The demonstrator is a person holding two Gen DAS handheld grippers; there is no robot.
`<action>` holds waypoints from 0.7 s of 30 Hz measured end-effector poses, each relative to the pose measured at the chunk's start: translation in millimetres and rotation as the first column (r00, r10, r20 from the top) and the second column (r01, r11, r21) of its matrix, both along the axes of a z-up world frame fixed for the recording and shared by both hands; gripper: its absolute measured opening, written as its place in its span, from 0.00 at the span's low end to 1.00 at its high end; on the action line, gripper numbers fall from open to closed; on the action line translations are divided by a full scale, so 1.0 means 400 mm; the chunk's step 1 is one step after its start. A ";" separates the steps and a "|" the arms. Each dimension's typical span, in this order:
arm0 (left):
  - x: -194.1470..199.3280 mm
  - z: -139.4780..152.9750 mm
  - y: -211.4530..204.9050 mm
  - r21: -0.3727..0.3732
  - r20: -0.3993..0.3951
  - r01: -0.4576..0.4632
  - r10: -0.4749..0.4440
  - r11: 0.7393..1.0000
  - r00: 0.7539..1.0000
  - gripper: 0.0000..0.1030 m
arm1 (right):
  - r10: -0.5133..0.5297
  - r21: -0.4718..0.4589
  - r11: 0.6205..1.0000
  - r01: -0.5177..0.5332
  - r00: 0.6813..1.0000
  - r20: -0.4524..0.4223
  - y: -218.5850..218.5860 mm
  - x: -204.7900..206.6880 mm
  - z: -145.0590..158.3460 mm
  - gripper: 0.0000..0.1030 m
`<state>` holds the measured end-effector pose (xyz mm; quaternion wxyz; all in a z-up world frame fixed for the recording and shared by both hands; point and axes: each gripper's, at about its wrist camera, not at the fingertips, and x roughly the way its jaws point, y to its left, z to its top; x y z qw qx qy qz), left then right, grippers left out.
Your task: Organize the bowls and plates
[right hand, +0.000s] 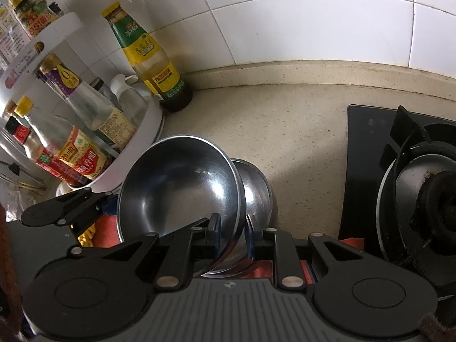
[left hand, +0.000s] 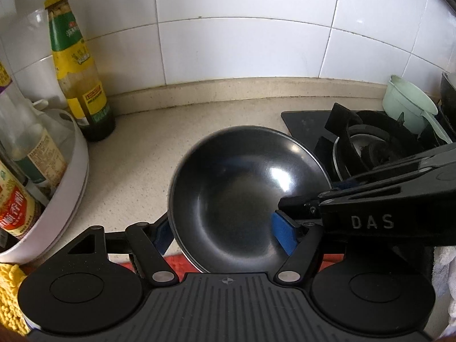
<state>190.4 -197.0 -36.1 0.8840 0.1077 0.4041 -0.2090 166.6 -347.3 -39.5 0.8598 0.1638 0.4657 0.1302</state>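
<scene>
A shiny steel bowl [left hand: 245, 196] fills the middle of the left wrist view, held above the counter. My left gripper [left hand: 225, 235] has one blue-padded finger outside its left rim and one inside at the right. My right gripper [right hand: 233, 235] is shut on the near rim of the same bowl [right hand: 179, 185], one finger inside and one outside. A second steel bowl [right hand: 256, 188] sits right behind it, partly hidden. The right gripper also reaches into the left wrist view [left hand: 287, 208] from the right.
A white round rack [right hand: 136, 148] with sauce bottles stands at the left. A green-labelled bottle [right hand: 148, 57] stands in the tiled corner. A black gas stove [right hand: 407, 188] is at the right, with a pale green scoop [left hand: 407, 105] behind it. An orange cloth [right hand: 105, 235] lies below.
</scene>
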 end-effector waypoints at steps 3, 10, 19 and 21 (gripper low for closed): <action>-0.002 0.007 0.015 0.006 0.027 -0.010 0.009 1.000 1.000 0.82 | 0.004 -0.056 0.998 -0.001 0.998 0.061 0.007 -0.008 0.017 0.26; -0.009 0.034 0.061 -0.023 0.042 -0.008 0.009 1.000 0.999 0.85 | 0.008 -0.068 0.998 -0.002 0.996 0.093 -0.003 -0.008 0.032 0.35; -0.066 0.022 0.079 0.025 0.066 0.061 -0.063 0.998 0.996 0.93 | 0.015 -0.017 1.000 -0.014 0.999 0.047 -0.016 0.009 -0.018 0.39; -0.074 0.017 0.082 0.034 0.071 0.075 -0.077 0.997 0.995 0.94 | 0.019 -0.008 1.000 -0.019 0.999 0.035 -0.012 0.015 -0.034 0.42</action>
